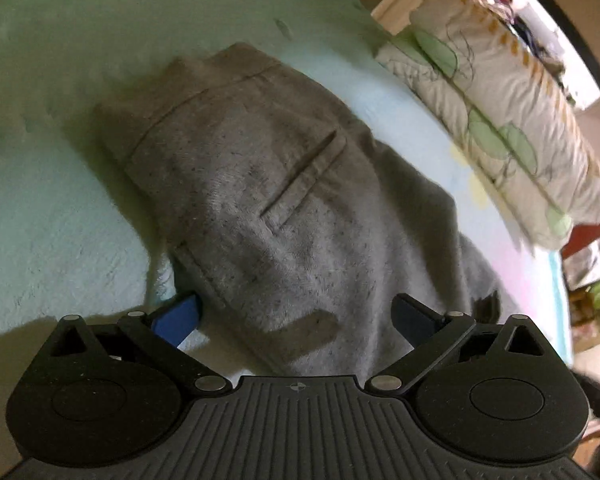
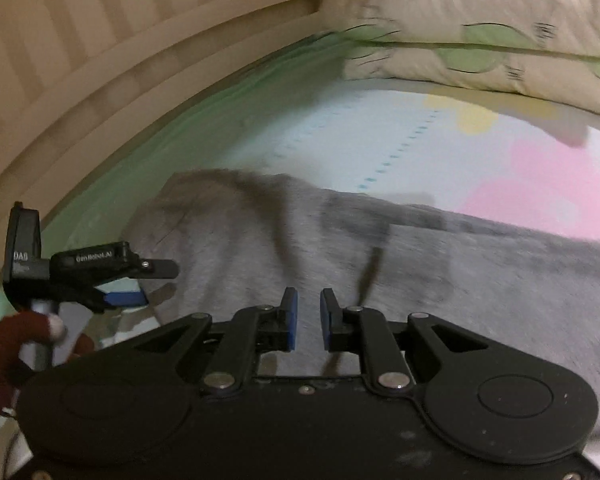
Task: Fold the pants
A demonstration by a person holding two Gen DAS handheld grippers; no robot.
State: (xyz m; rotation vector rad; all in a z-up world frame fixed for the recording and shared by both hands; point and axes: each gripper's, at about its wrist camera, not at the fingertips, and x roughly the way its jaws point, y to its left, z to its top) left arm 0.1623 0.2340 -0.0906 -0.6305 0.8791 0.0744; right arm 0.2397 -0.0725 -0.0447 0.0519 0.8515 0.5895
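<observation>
Grey speckled pants (image 1: 284, 200) lie on a pale green and blue bed sheet (image 1: 52, 184), waistband far from the camera, a welt pocket facing up. My left gripper (image 1: 296, 316) is wide open just above the near part of the pants, holding nothing. In the right wrist view the pants (image 2: 440, 272) spread across the sheet. My right gripper (image 2: 309, 318) hovers over them with its blue pads a small gap apart and nothing between them. The left gripper (image 2: 140, 280) shows at the left edge of the pants, held by a hand in a dark red sleeve.
A pillow with green leaf print (image 1: 500, 120) lies along the right side of the bed; it also shows in the right wrist view (image 2: 480, 32). A beige wooden headboard (image 2: 100, 60) curves behind the sheet. The sheet turns pink (image 2: 540, 184) beyond the pants.
</observation>
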